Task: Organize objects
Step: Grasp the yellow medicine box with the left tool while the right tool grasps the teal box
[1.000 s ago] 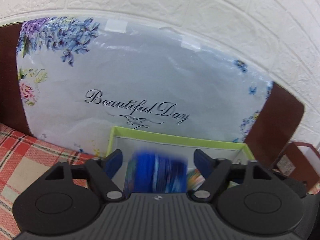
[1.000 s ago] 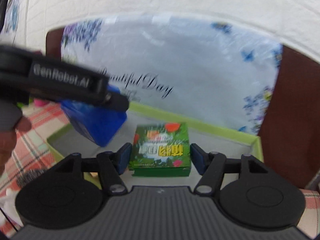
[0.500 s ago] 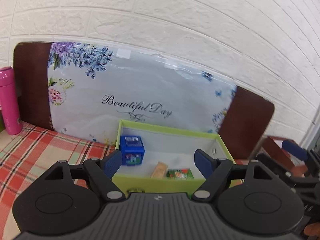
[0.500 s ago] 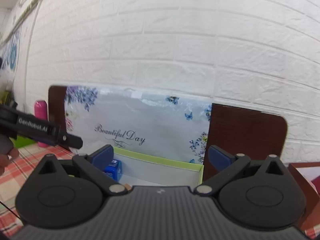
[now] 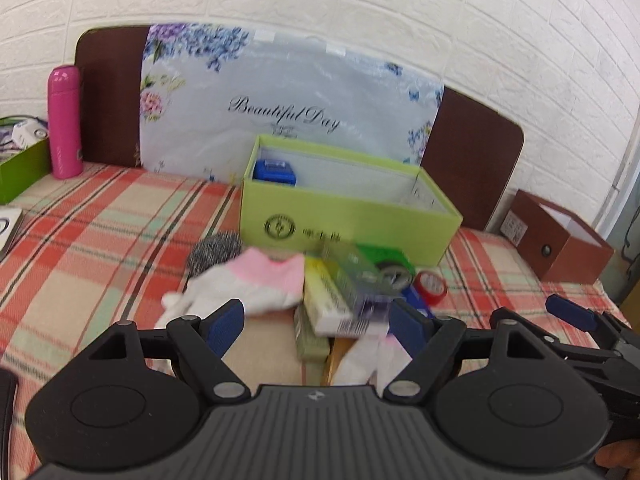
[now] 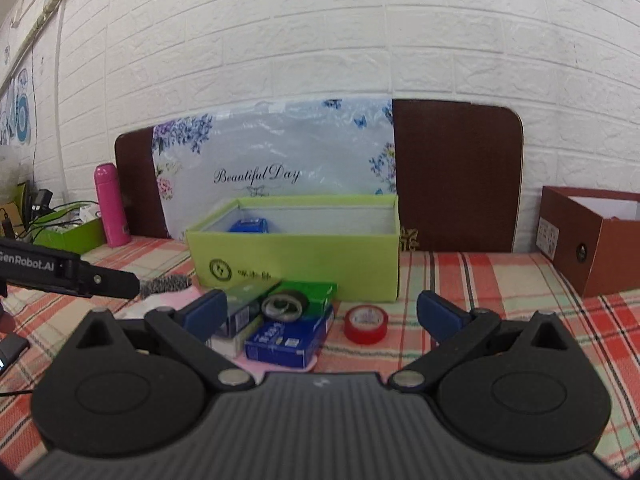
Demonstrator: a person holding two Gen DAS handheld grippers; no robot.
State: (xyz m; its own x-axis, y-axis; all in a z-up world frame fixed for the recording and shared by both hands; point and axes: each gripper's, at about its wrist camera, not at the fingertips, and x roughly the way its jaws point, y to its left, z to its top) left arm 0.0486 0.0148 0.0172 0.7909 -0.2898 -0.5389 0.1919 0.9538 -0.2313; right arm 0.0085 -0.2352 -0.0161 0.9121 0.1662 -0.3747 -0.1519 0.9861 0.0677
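Right wrist view: both grippers [image 6: 320, 312] [image 5: 316, 320] jaws open, empty; blue carton [image 6: 286, 338] before green box [image 6: 296, 266], light, stiff, grip long sides.

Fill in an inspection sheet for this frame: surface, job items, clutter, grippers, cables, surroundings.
Surface: plaid cloth.
Job items: green box open, blue box inside; in front of it a pile of small boxes, tape roll, glove, scourer.
Clutter: pink bottle, brown box, green tray at left.
Grippers: left gripper and right gripper both open, holding nothing.
Cables: wires by the tray.
Surroundings: brick wall, floral bag against a brown board.
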